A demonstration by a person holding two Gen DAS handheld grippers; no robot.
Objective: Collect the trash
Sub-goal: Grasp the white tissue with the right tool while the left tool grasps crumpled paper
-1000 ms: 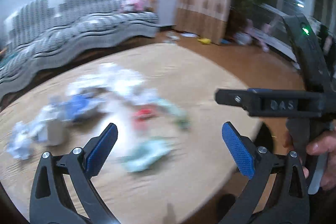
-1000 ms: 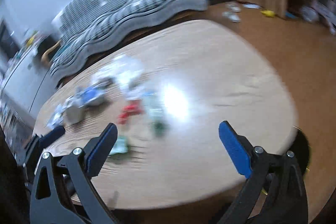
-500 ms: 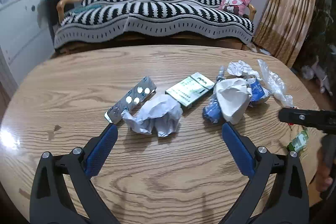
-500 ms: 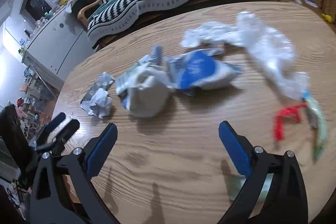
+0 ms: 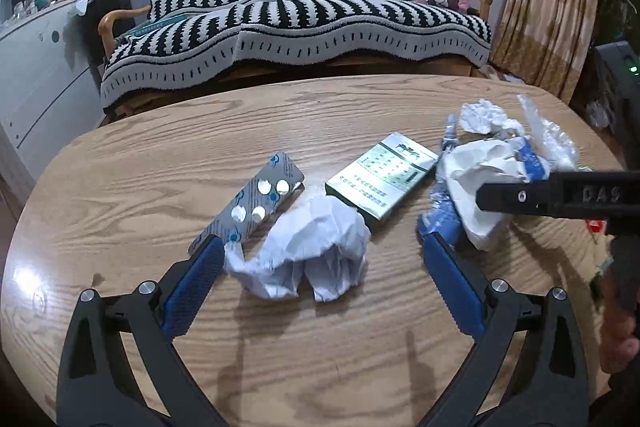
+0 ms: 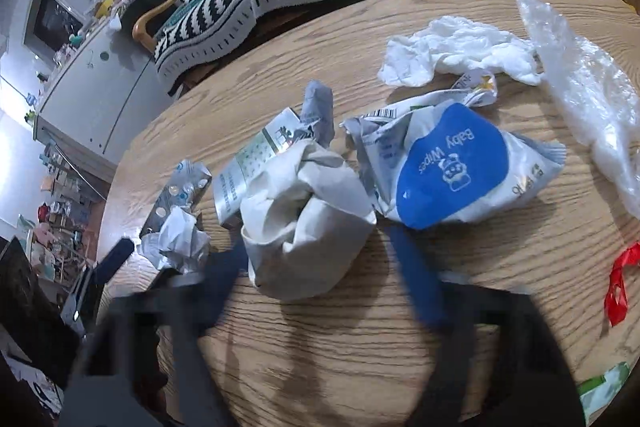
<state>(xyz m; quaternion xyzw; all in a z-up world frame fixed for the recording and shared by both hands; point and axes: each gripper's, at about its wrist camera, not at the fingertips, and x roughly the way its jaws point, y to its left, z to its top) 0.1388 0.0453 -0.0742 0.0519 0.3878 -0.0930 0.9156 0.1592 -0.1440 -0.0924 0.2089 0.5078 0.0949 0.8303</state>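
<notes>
Trash lies scattered on a round wooden table (image 5: 160, 155). My left gripper (image 5: 320, 245) is open, its blue pads on either side of a crumpled white paper ball (image 5: 308, 247), not pressing it. Just beyond lie a silver blister pack (image 5: 256, 203) and a green box (image 5: 380, 183). In the right wrist view my right gripper (image 6: 318, 243) is blurred and its jaws are closing around a larger crumpled white paper wad (image 6: 308, 223) that sits between them. A blue Baby Wipes pack (image 6: 452, 167) lies right behind that wad. The right gripper's body (image 5: 560, 195) crosses the left view's right side.
A white tissue (image 6: 452, 55) and a clear plastic bag (image 6: 588, 87) lie at the far right. A red wrapper (image 6: 620, 287) and a green wrapper (image 6: 604, 387) sit near the right edge. A striped sofa (image 5: 300, 19) stands behind the table, and a white cabinet (image 6: 100, 99) to the left.
Both views swung from blurred sweeps onto the trash pile and came lower and closer. The paper ball now sits between the left pads. The right jaws have narrowed around the paper wad.
</notes>
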